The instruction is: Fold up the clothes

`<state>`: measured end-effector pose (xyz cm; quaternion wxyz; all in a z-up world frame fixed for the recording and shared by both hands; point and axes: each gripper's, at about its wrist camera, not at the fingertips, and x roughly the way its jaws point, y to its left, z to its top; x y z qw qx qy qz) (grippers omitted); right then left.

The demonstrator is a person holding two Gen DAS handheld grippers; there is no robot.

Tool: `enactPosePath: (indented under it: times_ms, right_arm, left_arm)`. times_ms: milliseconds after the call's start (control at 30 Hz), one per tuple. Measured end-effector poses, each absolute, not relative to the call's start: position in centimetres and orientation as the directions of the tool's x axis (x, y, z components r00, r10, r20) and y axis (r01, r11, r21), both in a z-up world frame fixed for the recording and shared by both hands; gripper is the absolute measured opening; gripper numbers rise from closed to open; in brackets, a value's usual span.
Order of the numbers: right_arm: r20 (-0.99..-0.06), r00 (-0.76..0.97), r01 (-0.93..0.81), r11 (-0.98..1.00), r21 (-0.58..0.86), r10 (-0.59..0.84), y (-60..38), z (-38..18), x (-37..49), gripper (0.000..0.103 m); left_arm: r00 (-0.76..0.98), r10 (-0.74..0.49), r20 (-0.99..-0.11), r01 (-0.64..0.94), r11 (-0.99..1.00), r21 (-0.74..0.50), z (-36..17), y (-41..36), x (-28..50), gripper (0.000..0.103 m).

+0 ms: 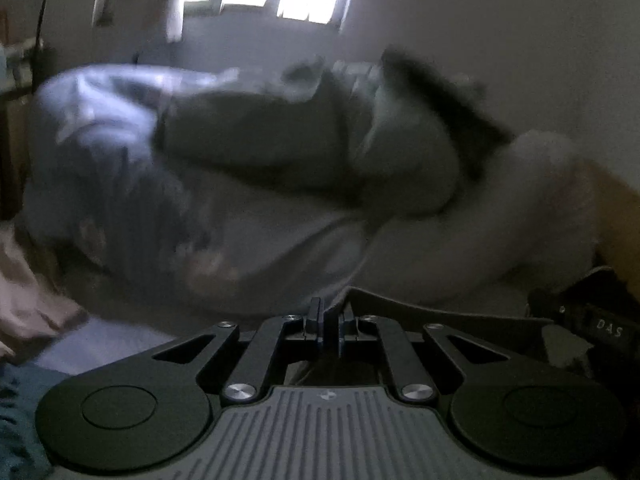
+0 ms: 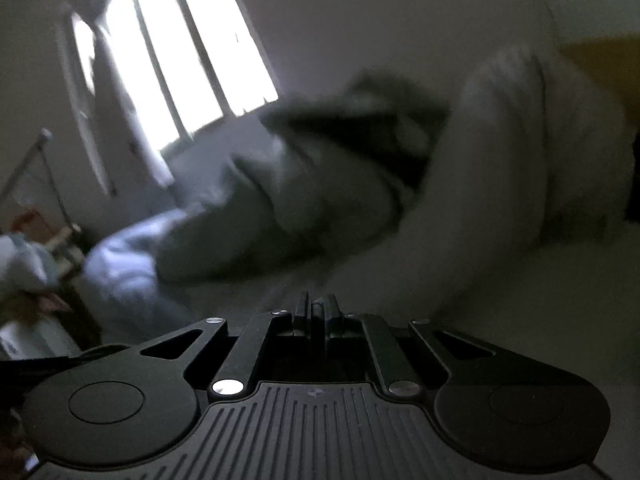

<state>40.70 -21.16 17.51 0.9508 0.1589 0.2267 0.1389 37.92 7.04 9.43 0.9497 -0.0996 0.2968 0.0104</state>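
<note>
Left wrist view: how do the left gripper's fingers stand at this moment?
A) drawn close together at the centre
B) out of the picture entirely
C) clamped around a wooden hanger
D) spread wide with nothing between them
A: in the left wrist view the left gripper has its two fingers nearly meeting at the centre, only a thin slit between them, with the blurred pile of clothes lying beyond them on the bed.

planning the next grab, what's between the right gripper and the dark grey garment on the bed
In the right wrist view, only bare pale sheet lies between the shut right gripper and the dark grey garment; blur hides finer detail.
</note>
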Motion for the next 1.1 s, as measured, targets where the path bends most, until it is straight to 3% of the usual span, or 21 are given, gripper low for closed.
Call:
enactPosePath:
  times_ms: [200,367,667,767,800,833,867,900,933,1100]
  right_arm:
    - [-0.516,0.793,-0.160,0.928,0.337,0.324,-18.6,6.8,47.8,0.007]
    - [-0.591,0.747,-0.152,0.944,0.293,0.304,-16.8,1.0,51.3,0.007]
    - [-0.657,0.708,-0.145,0.964,0.221,0.257,-14.8,-2.9,53.2,0.007]
    - [-0.607,0.762,-0.136,0.972,0.190,0.226,-14.7,-2.3,52.7,0.009]
    - [-0.574,0.789,-0.131,0.973,0.192,0.220,-14.9,-1.6,52.3,0.012]
    - [-0.535,0.817,-0.126,0.971,0.201,0.217,-15.3,-0.6,51.8,0.025]
    - [-0.494,0.843,-0.119,0.970,0.212,0.212,-15.7,0.4,51.1,0.046]
    - [-0.452,0.868,-0.111,0.968,0.223,0.204,-16.2,1.6,50.1,0.057]
    - [-0.409,0.891,-0.103,0.966,0.235,0.195,-16.8,2.8,49.1,0.069]
    - [-0.313,0.912,-0.172,0.941,0.290,0.263,-19.8,8.2,41.9,0.075]
  left_arm:
    - [0.761,-0.008,-0.648,-0.122,0.980,-0.156,2.1,8.6,42.5,0.009]
    - [0.731,0.010,-0.683,-0.126,0.985,-0.120,-1.4,9.1,44.0,0.009]
    - [0.730,0.055,-0.681,-0.130,0.990,-0.060,-5.0,10.6,43.6,0.008]
    - [0.748,0.054,-0.661,-0.128,0.990,-0.064,-5.1,11.6,42.6,0.008]
    - [0.756,0.053,-0.652,-0.128,0.989,-0.069,-5.0,12.0,42.1,0.008]
    - [0.771,0.041,-0.636,-0.130,0.987,-0.093,-4.5,12.6,41.4,0.007]
    - [0.786,0.029,-0.618,-0.129,0.985,-0.118,-3.9,13.2,40.7,0.007]
    - [0.805,0.012,-0.593,-0.120,0.982,-0.144,-2.9,14.0,39.5,0.008]
    - [0.824,-0.006,-0.567,-0.110,0.979,-0.170,-1.9,14.7,38.4,0.017]
    - [0.879,-0.026,-0.476,-0.078,0.977,-0.197,3.6,18.4,30.8,0.039]
